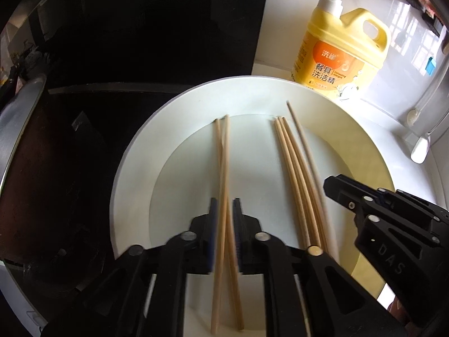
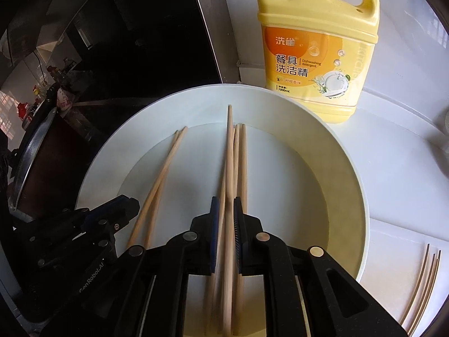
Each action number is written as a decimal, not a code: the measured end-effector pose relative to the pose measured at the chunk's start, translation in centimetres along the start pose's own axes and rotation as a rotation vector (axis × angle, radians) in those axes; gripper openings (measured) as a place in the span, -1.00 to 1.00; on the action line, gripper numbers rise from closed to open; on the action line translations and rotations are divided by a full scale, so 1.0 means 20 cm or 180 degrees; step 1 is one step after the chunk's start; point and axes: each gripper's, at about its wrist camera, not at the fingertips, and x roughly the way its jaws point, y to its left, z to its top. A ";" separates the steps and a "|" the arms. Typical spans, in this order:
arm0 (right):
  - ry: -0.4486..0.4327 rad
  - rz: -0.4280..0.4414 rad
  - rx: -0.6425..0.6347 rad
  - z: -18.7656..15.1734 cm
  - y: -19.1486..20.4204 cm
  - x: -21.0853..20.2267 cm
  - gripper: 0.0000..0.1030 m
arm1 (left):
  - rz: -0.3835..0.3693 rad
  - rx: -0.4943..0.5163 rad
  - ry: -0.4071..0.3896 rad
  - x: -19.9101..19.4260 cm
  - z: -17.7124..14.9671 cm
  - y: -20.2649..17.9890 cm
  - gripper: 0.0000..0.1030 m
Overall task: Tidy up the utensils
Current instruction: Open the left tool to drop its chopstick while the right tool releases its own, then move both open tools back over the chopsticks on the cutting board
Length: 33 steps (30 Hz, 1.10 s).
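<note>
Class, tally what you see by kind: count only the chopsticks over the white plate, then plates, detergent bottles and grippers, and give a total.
Chopsticks: 6 (a pair and a bundle of 4)
Plate: 1
Detergent bottle: 1
Grippers: 2, the left gripper and the right gripper
Total: 10

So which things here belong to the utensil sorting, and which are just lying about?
Job: chopstick pair between the left gripper fingers; chopstick bundle in the right gripper; plate; loose chopsticks.
Lying about: detergent bottle; pot.
</note>
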 end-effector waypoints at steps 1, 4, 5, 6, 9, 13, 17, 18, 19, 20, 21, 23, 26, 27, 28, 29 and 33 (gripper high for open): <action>-0.0026 -0.0008 -0.0003 0.00 0.00 -0.02 -0.75 | 0.0011 -0.0029 -0.0007 -0.01 0.00 0.01 -0.22; -0.0081 -0.0030 -0.0009 -0.01 -0.02 -0.06 -0.60 | 0.0058 -0.0126 -0.0131 -0.06 -0.02 0.05 0.27; -0.0094 -0.0034 -0.0001 -0.01 -0.02 -0.07 -0.57 | 0.0061 -0.0149 -0.0155 -0.07 -0.02 0.06 0.30; -0.0104 -0.0030 0.0014 -0.02 -0.03 -0.09 -0.53 | 0.0059 -0.0170 -0.0163 -0.09 -0.02 0.06 0.33; -0.0120 -0.0032 0.0063 -0.04 -0.04 -0.12 -0.50 | 0.0074 -0.0205 -0.0173 -0.12 -0.03 0.08 0.41; -0.0182 -0.0028 0.0092 -0.07 -0.05 -0.17 -0.26 | 0.0111 -0.0234 -0.0157 -0.15 -0.06 0.09 0.61; -0.0230 -0.0033 0.0085 -0.12 -0.05 -0.23 -0.25 | 0.0120 -0.0262 -0.0151 -0.18 -0.09 0.09 0.64; -0.0238 -0.0036 0.0093 -0.13 -0.06 -0.25 -0.24 | 0.0130 -0.0267 -0.0149 -0.19 -0.10 0.09 0.64; -0.0240 -0.0042 0.0101 -0.14 -0.06 -0.26 -0.21 | 0.0130 -0.0271 -0.0153 -0.20 -0.11 0.09 0.64; -0.0244 -0.0049 0.0113 -0.15 -0.07 -0.27 -0.20 | 0.0125 -0.0274 -0.0163 -0.19 -0.11 0.08 0.64; -0.0249 -0.0054 0.0128 -0.17 -0.07 -0.28 -0.19 | 0.0122 -0.0270 -0.0174 -0.21 -0.12 0.07 0.65; -0.0258 -0.0053 0.0148 -0.19 -0.09 -0.31 -0.18 | 0.0130 -0.0254 -0.0184 -0.23 -0.13 0.06 0.69; -0.0297 -0.0067 0.0153 -0.22 -0.10 -0.35 -0.16 | 0.0139 -0.0211 -0.0199 -0.27 -0.15 0.03 0.73; -0.0313 -0.0068 0.0152 -0.23 -0.10 -0.37 -0.11 | 0.0132 -0.0200 -0.0209 -0.28 -0.16 0.02 0.73; -0.0329 -0.0068 0.0146 -0.24 -0.11 -0.39 -0.09 | 0.0125 -0.0185 -0.0219 -0.30 -0.17 0.00 0.74; -0.0348 -0.0072 0.0140 -0.25 -0.11 -0.41 -0.09 | 0.0118 -0.0171 -0.0228 -0.31 -0.17 -0.01 0.74; -0.0426 -0.0150 0.0115 -0.30 -0.15 -0.50 -0.06 | 0.0058 -0.0134 -0.0271 -0.36 -0.20 -0.07 0.78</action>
